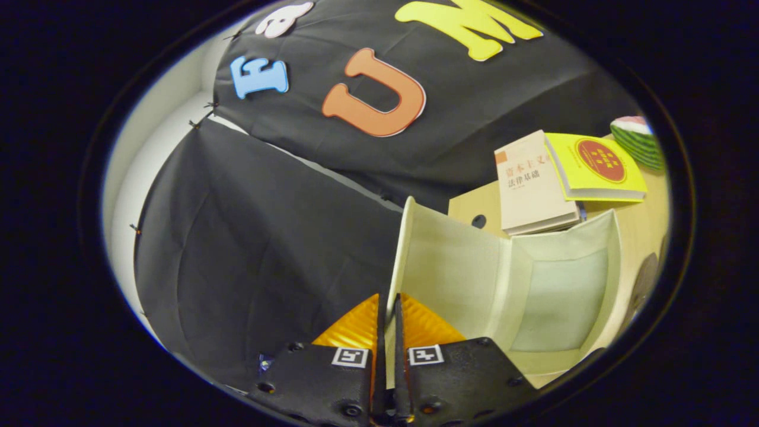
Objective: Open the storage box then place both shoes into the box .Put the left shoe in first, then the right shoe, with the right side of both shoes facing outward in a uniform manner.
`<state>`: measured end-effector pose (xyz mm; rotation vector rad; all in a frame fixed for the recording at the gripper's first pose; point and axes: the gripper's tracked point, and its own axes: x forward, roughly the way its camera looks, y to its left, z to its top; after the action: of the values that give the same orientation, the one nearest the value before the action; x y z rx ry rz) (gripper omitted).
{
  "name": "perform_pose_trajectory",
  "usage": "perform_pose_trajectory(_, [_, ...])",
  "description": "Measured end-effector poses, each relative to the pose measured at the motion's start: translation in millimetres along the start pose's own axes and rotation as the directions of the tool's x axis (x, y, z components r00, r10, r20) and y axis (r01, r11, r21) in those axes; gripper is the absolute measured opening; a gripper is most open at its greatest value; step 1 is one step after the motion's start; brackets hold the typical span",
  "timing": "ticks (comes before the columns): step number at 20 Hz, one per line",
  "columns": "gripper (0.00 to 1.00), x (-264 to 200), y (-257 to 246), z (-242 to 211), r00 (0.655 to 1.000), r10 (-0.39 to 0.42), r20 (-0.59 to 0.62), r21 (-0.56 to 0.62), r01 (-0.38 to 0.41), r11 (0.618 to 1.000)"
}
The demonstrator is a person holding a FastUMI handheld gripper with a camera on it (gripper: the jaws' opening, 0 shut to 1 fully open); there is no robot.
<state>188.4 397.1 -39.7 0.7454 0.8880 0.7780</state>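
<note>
my tongs [386, 332] pinched tight on thin edge of storage box lid [403, 261], my guess to swing it up and clear opening. lid pale, stiff, woven-fabric face. storage box [611, 261] just beyond lid, soft cream walls, open, no shoes inside. past box on wooden bench [474, 204], two books [533, 190] lying flat.

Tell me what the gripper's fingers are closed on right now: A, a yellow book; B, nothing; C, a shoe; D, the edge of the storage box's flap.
D: the gripper is pinched shut on the thin edge of the storage box's flap, with the box's inside open beyond it.
</note>
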Motion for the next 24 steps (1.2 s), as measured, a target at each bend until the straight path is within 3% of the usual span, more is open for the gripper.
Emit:
perform_pose_trajectory(2, [0.23,3,15,-2,0.999,0.037,0.01,-0.017,-0.037,0.999])
perform_pose_trajectory(4, [0.63,-1,16,0,0.999,0.026,0.038,-0.072,-0.023,0.997])
perform_pose_trajectory(6, [1.0,-11,4,2,0.997,-0.038,0.062,-0.125,0.046,0.991])
perform_pose_trajectory(10, [1.0,-35,-14,3,0.991,-0.107,0.081,-0.186,0.121,0.975])
perform_pose_trajectory(16, [1.0,-85,-83,-4,0.965,-0.254,0.065,-0.236,0.262,0.936])
perform_pose_trajectory(24, [1.0,-158,-234,-31,0.862,-0.506,-0.024,-0.294,0.478,0.828])
